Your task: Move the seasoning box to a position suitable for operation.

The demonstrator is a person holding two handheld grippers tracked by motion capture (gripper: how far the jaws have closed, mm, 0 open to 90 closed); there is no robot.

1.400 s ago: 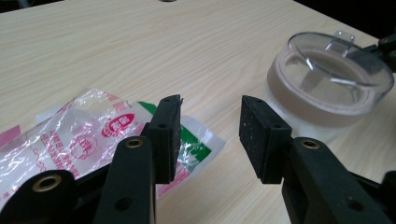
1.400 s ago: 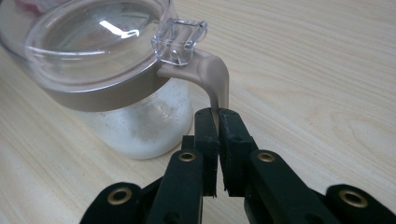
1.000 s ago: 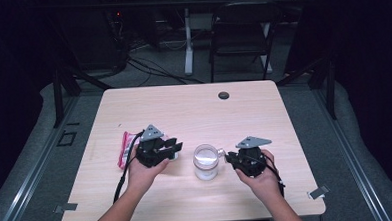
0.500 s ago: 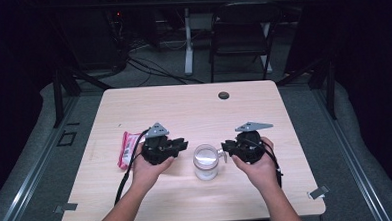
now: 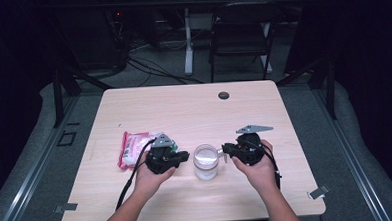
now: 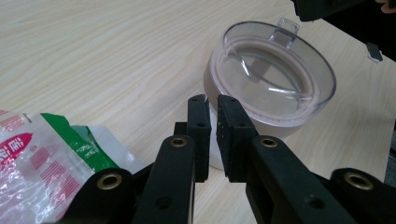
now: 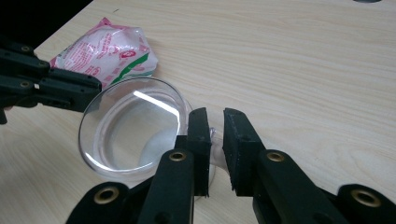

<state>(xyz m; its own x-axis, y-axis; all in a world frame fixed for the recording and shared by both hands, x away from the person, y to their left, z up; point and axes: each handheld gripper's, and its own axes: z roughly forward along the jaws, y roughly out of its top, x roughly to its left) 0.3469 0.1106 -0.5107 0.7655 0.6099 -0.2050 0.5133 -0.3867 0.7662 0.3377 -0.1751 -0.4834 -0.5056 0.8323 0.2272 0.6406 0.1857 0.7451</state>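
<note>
Mid-table, the cup (image 5: 205, 161) stands between my grippers. Left gripper (image 6: 212, 100) has just sunk and closed, empty, beside its wall; right gripper (image 7: 215, 123) has been closing, pinching its handle (image 7: 215, 150), so lifting looks possible.

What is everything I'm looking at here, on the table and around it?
Cup: one, clear plastic with a handle, near edge of the table between the two grippers.
Snack bag: one, pink and white with green, left of the cup.
Table: one, light wood, centre.
Round cap: one, dark, far side of the table.
Chair: one, dark, behind the table.
Left gripper: one, black, jaws nearly together at the cup's wall, just been closing.
Right gripper: one, black, jaws on either side of the cup's handle, just been closing.
</note>
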